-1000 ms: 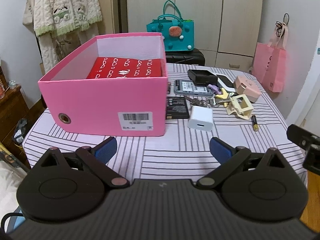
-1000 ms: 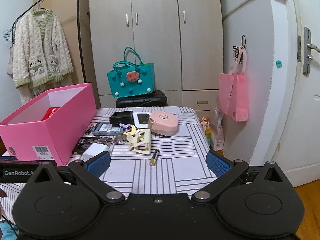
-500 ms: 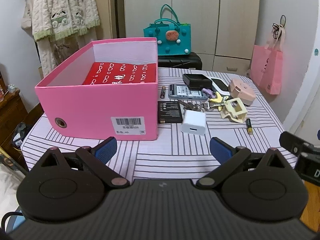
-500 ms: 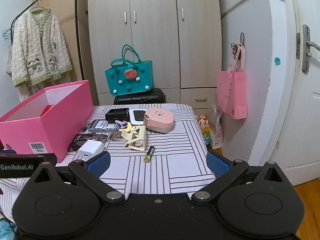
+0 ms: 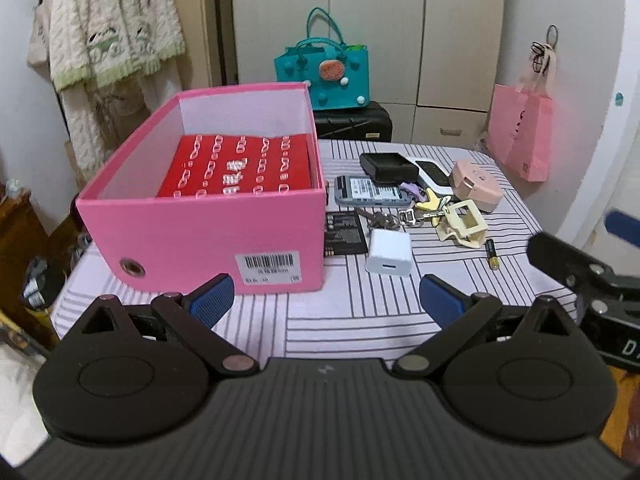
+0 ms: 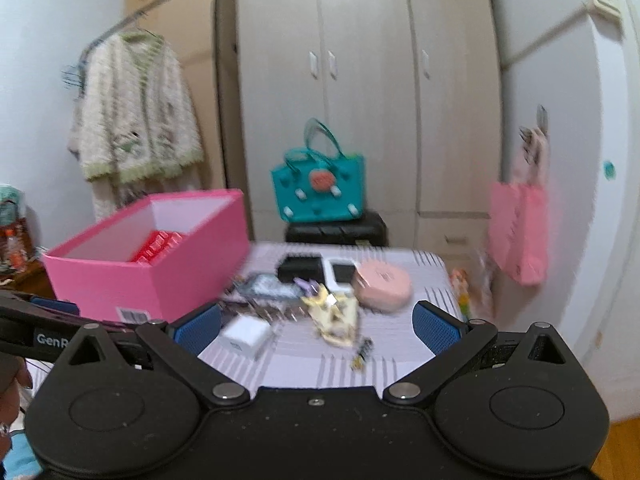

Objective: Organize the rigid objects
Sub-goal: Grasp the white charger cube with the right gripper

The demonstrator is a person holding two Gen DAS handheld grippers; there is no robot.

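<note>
A pink box (image 5: 208, 224) (image 6: 160, 268) stands on the striped table (image 5: 360, 312), holding a red patterned box (image 5: 240, 168). To its right lie a white charger (image 5: 389, 252) (image 6: 245, 336), a black battery pack (image 5: 344, 234), keys (image 5: 384, 218), a cream hair clip (image 5: 462, 226) (image 6: 340, 318), an AA battery (image 5: 492, 254), a pink round case (image 5: 476, 186) (image 6: 383, 286), a black case (image 5: 386, 167) and two phones. My left gripper (image 5: 326, 300) is open over the table's near edge. My right gripper (image 6: 316, 326) is open, raised near the table's right front, empty.
A teal bag (image 5: 322, 74) sits on a black suitcase (image 5: 352, 124) behind the table. A pink bag (image 5: 524, 132) hangs on the right wall; a knitted cardigan (image 5: 108, 20) hangs at left. Wardrobe doors stand behind. The right gripper's finger (image 5: 576, 268) shows at the left view's right edge.
Both grippers have risen and tilted, so the table sits lower in each view. The right wrist view is blurred from motion. Both stay open; nothing on the table moved.
</note>
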